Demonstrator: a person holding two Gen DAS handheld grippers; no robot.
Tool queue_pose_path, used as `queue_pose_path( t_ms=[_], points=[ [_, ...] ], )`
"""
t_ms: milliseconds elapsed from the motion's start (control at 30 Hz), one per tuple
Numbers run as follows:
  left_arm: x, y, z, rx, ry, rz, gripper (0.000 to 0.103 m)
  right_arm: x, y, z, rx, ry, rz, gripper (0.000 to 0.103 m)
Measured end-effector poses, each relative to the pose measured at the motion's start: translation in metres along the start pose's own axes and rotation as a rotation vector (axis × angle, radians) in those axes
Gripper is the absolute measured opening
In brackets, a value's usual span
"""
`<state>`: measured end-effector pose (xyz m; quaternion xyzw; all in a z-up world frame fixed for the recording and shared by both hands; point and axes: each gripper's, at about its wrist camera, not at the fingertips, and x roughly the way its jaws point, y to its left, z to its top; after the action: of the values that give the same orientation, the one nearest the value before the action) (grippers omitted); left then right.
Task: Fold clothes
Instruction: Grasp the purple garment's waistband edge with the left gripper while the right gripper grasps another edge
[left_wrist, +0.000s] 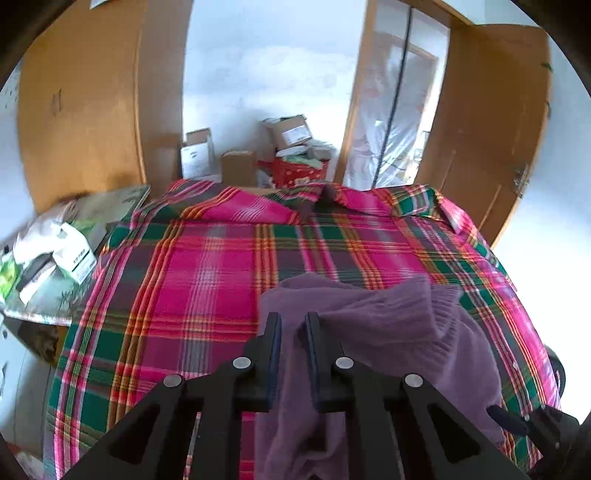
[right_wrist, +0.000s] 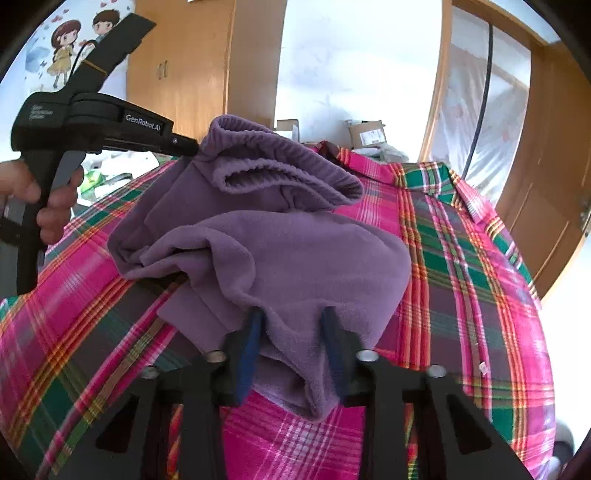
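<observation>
While both tools grip it, we see the purple sweater (right_wrist: 280, 243) bunched over the plaid sheet (right_wrist: 461, 295): left tool (left_wrist: 291, 325) clamping its far-left hem, right tool (right_wrist: 291, 321) its near edge.

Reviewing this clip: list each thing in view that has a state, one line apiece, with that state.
Purple sweater: bunched and partly folded on the plaid cloth, not flat.
Left tool: shut on the purple sweater, fabric between its fingers.
Right tool: shut on the purple sweater's near edge.
Plaid cloth: spread over the bed, rumpled at the far edge.
Wooden door: open.
Cardboard boxes: flaps open.
</observation>
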<state>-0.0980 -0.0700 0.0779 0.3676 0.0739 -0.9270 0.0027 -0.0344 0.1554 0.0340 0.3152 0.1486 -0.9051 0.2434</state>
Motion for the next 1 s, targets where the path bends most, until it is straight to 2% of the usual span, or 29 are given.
queue_pose_path(
  t_ms=[67, 200, 367, 467, 567, 667, 867, 1000],
  points=[
    [0.006, -0.002, -0.003, 0.024, 0.032, -0.024, 0.014, 0.002, -0.007, 0.001, 0.029, 0.006, 0.016, 0.016],
    [0.009, -0.017, -0.009, 0.088, 0.060, -0.135, 0.014, 0.005, -0.011, 0.002, 0.054, 0.017, 0.021, 0.016],
    [0.013, -0.030, -0.010, 0.125, 0.090, -0.172, 0.014, 0.007, -0.011, 0.001, 0.051, 0.014, 0.015, 0.016],
    [0.010, -0.041, -0.014, 0.186, 0.098, -0.202, 0.014, 0.006, -0.011, 0.000, 0.062, 0.014, 0.020, 0.016],
    [0.003, -0.046, -0.017, 0.233, 0.085, -0.267, 0.014, 0.007, -0.010, 0.000, 0.066, 0.014, 0.021, 0.016],
    [-0.004, -0.050, -0.020, 0.272, 0.067, -0.270, 0.016, 0.008, -0.012, 0.001, 0.075, 0.014, 0.025, 0.017],
    [-0.008, -0.051, -0.028, 0.283, 0.080, -0.297, 0.017, -0.006, -0.028, 0.012, 0.209, -0.064, 0.125, 0.018],
    [-0.009, -0.055, -0.032, 0.300, 0.082, -0.297, 0.017, -0.008, -0.037, 0.024, 0.309, -0.122, 0.245, 0.029]
  ],
)
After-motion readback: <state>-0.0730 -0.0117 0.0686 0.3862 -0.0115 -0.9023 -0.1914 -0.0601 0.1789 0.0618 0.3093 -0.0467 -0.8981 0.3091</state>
